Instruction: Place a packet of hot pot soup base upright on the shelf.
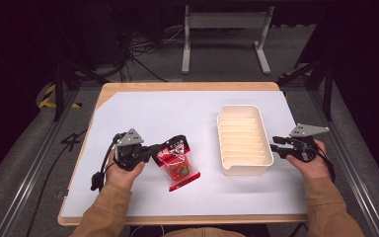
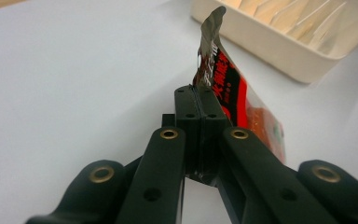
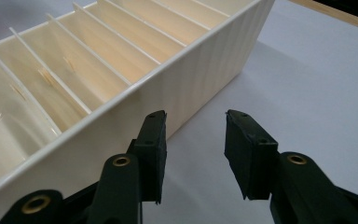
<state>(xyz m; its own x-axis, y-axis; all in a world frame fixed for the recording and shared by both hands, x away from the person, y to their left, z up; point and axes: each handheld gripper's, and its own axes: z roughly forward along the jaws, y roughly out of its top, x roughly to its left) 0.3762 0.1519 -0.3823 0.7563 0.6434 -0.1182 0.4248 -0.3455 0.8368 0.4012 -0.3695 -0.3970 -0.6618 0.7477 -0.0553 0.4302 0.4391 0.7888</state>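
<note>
A red and clear snack packet (image 1: pixel 180 169) lies left of centre on the white table cover, with its upper edge pinched in my left gripper (image 1: pixel 154 151). In the left gripper view the black jaws (image 2: pixel 199 100) are shut on the packet (image 2: pixel 235 95), whose silver top edge sticks up past the tips. A cream tray with slotted dividers (image 1: pixel 242 107) stands right of centre. My right gripper (image 1: pixel 275 143) sits just beyond the tray's right wall, pointing at it. In the right gripper view its jaws (image 3: pixel 195 140) stand apart beside the tray wall (image 3: pixel 182 84), with nothing between them.
The white cover (image 1: pixel 168 113) spreads over a wooden table. The tray's corner (image 2: pixel 279 51) shows beyond the packet in the left gripper view. A metal stand (image 1: pixel 224 29) and cables lie on the floor behind the table.
</note>
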